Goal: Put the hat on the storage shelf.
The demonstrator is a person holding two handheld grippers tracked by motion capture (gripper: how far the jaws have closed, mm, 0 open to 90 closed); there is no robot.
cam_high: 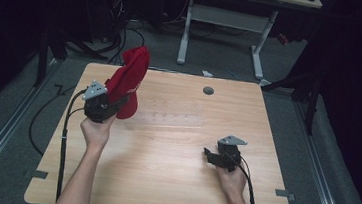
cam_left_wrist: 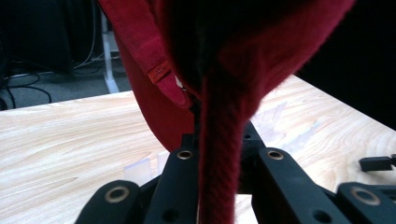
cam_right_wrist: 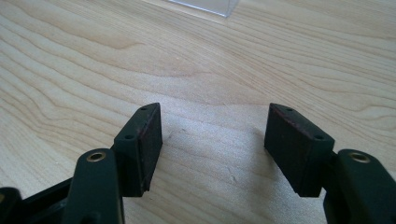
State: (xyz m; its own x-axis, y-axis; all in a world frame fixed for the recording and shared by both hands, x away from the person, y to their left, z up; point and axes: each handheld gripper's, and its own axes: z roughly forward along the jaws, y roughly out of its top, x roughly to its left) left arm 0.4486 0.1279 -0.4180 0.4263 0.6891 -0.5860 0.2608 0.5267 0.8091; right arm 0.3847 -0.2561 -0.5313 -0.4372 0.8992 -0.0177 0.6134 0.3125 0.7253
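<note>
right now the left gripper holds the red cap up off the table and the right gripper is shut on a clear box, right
Not quite. The right gripper is open with nothing between its jaws, just bare table, as the right gripper view shows. The rest holds: the left gripper is shut on the red cap, held up off the table.

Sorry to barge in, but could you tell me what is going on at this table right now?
A person is working with two hand-held grippers. The left gripper is clamped on a red cloth and holds it up above the wooden table. The right gripper rests low over the bare tabletop, its jaws open with nothing between them.
</note>
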